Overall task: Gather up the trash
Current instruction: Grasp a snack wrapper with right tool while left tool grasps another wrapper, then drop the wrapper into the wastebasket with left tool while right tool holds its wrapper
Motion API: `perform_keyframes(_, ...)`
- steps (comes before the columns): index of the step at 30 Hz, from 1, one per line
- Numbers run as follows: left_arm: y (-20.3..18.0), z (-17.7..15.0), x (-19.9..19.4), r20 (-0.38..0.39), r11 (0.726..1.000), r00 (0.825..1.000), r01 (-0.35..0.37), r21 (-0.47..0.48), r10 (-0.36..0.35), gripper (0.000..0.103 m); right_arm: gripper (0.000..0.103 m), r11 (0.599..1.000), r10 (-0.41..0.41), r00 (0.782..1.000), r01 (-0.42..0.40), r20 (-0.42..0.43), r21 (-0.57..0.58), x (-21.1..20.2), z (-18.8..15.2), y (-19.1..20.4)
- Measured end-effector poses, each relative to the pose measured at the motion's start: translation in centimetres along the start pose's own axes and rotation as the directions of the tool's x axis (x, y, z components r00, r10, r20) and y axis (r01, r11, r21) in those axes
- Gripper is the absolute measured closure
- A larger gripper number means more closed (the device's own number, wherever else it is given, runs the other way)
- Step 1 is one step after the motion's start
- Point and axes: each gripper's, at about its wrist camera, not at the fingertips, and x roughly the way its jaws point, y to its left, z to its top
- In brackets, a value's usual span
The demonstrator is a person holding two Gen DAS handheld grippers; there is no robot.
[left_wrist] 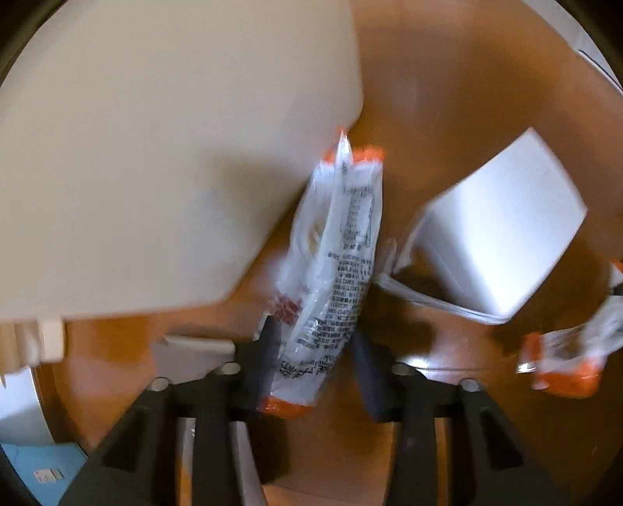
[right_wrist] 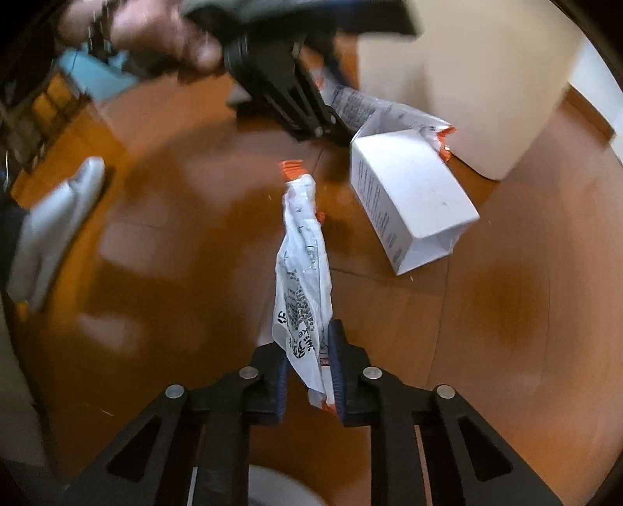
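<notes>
My left gripper (left_wrist: 317, 358) points down at a wooden floor (left_wrist: 447, 97), shut on a white wrapper with orange ends (left_wrist: 335, 264). That wrapper runs away from me between the fingers, and both pads bear on its lower part. In the right wrist view the left gripper (right_wrist: 331, 124) shows at the top, with its wrapper (right_wrist: 370, 107) trailing over a white box (right_wrist: 409, 194). My right gripper (right_wrist: 307, 381) is shut on a second white and orange wrapper (right_wrist: 303, 280), which hangs above the floor. This second wrapper (left_wrist: 564, 358) also shows at the right edge of the left wrist view.
The open white box (left_wrist: 502, 225) lies on its side on the floor. A large beige object (left_wrist: 155, 155) stands close by it. A pale grey object (right_wrist: 50, 233) lies at the left. A hand (right_wrist: 155, 31) holds the left gripper.
</notes>
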Motion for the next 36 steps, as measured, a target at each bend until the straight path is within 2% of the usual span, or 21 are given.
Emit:
perform_keyframes(3,0.4,-0.7,-0.5,0.014,0.996,0.998,0.063,-0.057,-0.062,0.086,0.085,0.996,-0.001,0.999,-0.003,0.048,0.087,-1.7,-0.7,-0.1)
perform_keyframes(8,1.0,-3.5,-4.4,0.095,0.965,0.985,0.162,-0.208,-0.145,0.09,0.085,0.982,-0.016,0.994,-0.006,0.112,0.187,-3.8,-1.1,-0.8)
perform_keyframes(11,0.3,-6.2,-7.7,0.143,0.94,0.977,0.191,-0.283,-0.155,0.092,0.085,0.974,-0.026,0.989,-0.008,0.145,0.226,-4.8,-1.0,-1.6)
perform_keyframes(12,0.0,-7.2,-8.9,0.16,0.926,0.975,0.2,-0.319,-0.155,0.093,0.085,0.971,-0.027,0.988,-0.01,0.154,0.237,-5.1,-1.0,-1.8)
perform_keyframes(16,-0.9,-10.6,-13.4,0.232,0.845,0.959,0.256,-0.47,-0.162,0.094,0.085,0.958,-0.049,0.982,-0.005,0.183,0.285,-5.6,-0.7,-2.5)
perform_keyframes(19,-1.8,-11.7,-17.9,0.301,0.819,0.944,0.279,-0.501,-0.137,0.094,0.085,0.943,-0.054,0.974,-0.023,0.222,0.332,-6.3,-0.6,-3.0)
perform_keyframes(20,-1.1,-12.2,-19.1,0.323,0.815,0.938,0.285,-0.504,-0.129,0.094,0.085,0.942,-0.057,0.972,-0.024,0.229,0.336,-6.5,-0.5,-3.1)
perform_keyframes(21,-0.6,-11.7,-20.8,0.353,0.816,0.928,0.294,-0.498,-0.12,0.094,0.085,0.941,-0.061,0.97,-0.024,0.237,0.338,-6.7,-0.5,-3.1)
perform_keyframes(23,0.5,-10.7,-24.5,0.431,0.815,0.897,0.319,-0.484,-0.096,0.094,0.085,0.937,-0.064,0.966,-0.029,0.252,0.348,-7.2,-0.5,-3.2)
perform_keyframes(25,3.4,-9.5,-28.9,0.537,0.801,0.842,0.36,-0.479,-0.058,0.094,0.085,0.932,-0.064,0.963,-0.036,0.261,0.361,-7.4,-0.5,-3.3)
perform_keyframes(28,7.8,-7.7,-32.5,0.654,0.777,0.757,0.413,-0.476,-0.002,0.094,0.085,0.925,-0.066,0.958,-0.046,0.279,0.376,-7.8,-0.6,-3.5)
perform_keyframes(29,8.8,-6.8,-32.7,0.664,0.777,0.747,0.405,-0.482,0.022,0.094,0.085,0.924,-0.065,0.957,-0.05,0.284,0.38,-7.9,-0.6,-3.5)
perform_keyframes(30,10.3,-5.8,-32.5,0.658,0.772,0.751,0.391,-0.501,0.047,0.094,0.085,0.921,-0.061,0.956,-0.057,0.288,0.386,-8.0,-0.7,-3.6)
perform_keyframes(32,13.0,-3.5,-30.7,0.637,0.756,0.77,0.393,-0.524,0.041,0.094,0.085,0.916,-0.059,0.954,-0.065,0.293,0.396,-7.9,-0.6,-3.4)
perform_keyframes(34,15.4,-1.5,-28.3,0.596,0.752,0.8,0.351,-0.558,0.069,0.094,0.085,0.909,-0.059,0.952,-0.074,0.301,0.411,-7.9,-0.8,-3.4)
perform_keyframes(36,16.2,-1.0,-26.8,0.586,0.74,0.809,0.359,-0.569,0.058,0.094,0.085,0.901,-0.063,0.951,-0.077,0.304,0.427,-8.1,-1.1,-3.4)
